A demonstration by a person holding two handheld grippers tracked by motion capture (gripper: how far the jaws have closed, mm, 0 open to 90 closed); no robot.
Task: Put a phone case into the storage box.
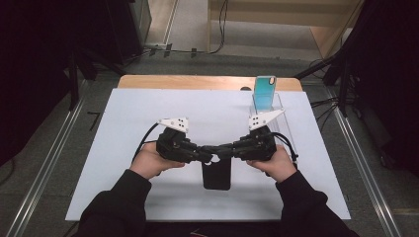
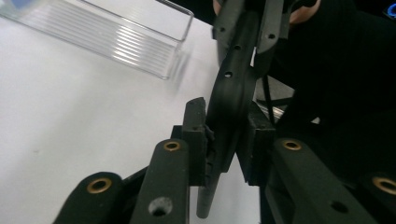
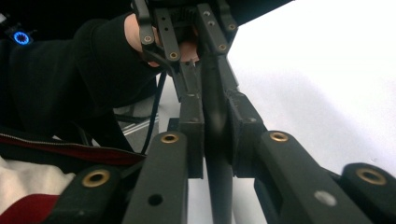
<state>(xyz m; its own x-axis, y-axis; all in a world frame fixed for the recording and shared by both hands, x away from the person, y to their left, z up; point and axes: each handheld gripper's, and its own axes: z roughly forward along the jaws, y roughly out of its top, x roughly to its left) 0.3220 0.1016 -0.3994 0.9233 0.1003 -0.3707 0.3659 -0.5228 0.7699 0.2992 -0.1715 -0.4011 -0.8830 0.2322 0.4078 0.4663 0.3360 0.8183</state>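
Gripping from both sides, my two grippers meet over the near-middle of the white desk [image 1: 148, 148], and a black phone case [image 1: 216, 174] hangs between them.

High view: left gripper [image 1: 206, 152] comes in from the left, right gripper [image 1: 223, 150] from the right, tips almost touching at the case's top edge. The case extends from the jaws toward my side of the desk, its flat back facing up. Whether it rests on the desk surface or is lifted slightly I cannot tell.

Left gripper view: the jaws are closed narrow on the phone case [image 2: 229, 112], one pad on each face. The case stands edge-on between them, a thin curved black wall with small holes, running up and away from the jaws. The right gripper clamps the same case farther along.

Right gripper view: the jaws are closed narrow on the phone case [image 3: 217, 140], which passes straight down the centre line between the pads, edge-on. The left gripper holds it just beyond my pads, with a hand [image 3: 189, 49] behind it.

Far right of the desk: a clear acrylic stand [image 1: 276, 106] with a teal phone case [image 1: 264, 91] upright in it, well apart from the grippers. The stand [image 2: 116, 42] also appears in the left gripper view.
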